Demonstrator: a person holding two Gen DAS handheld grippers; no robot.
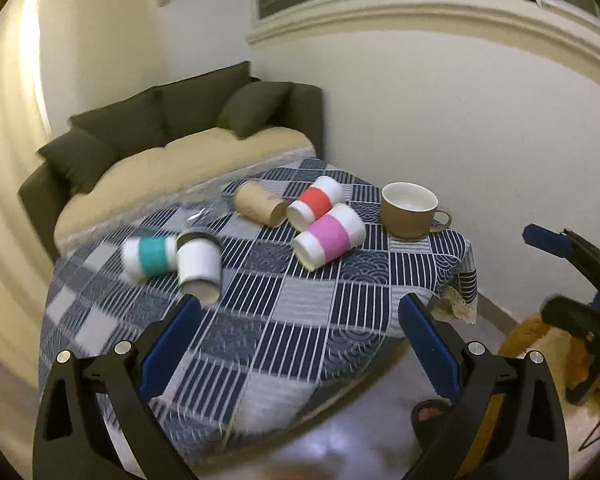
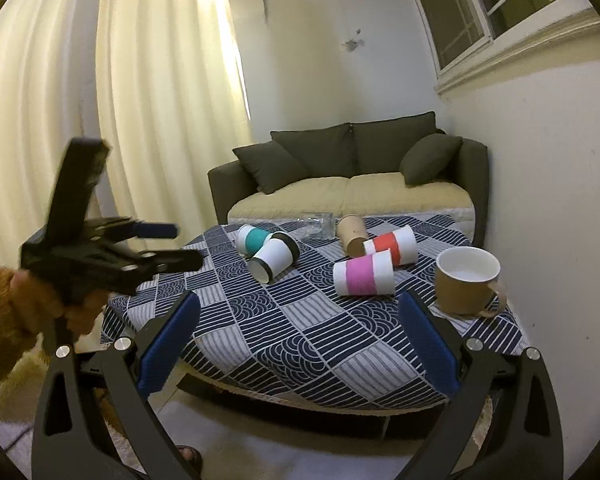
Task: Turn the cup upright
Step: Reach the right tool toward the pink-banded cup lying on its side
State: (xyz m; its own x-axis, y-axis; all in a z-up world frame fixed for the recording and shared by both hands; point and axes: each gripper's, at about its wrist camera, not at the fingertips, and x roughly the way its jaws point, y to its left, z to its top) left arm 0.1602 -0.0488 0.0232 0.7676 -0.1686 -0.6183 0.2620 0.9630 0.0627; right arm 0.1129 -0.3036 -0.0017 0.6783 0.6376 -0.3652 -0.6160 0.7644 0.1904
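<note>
Several paper cups lie on their sides on the patterned tablecloth (image 1: 292,304): a teal-banded cup (image 1: 150,258), a white cup with a black rim (image 1: 199,266), a plain brown cup (image 1: 258,205), a red-banded cup (image 1: 316,202) and a pink-banded cup (image 1: 329,236). They show in the right wrist view too: teal (image 2: 253,239), white (image 2: 275,258), brown (image 2: 352,233), red (image 2: 392,246), pink (image 2: 364,273). A brown mug (image 1: 410,210) stands upright at the right (image 2: 466,284). My left gripper (image 1: 298,312) is open and empty above the table's near edge. My right gripper (image 2: 300,312) is open and empty, short of the table.
A dark sofa (image 2: 348,172) with a cream seat stands behind the table. A clear glass (image 2: 316,226) sits at the table's far edge. A wall runs along the right side. The left gripper shows in the right wrist view (image 2: 112,256), and the right one in the left wrist view (image 1: 572,264).
</note>
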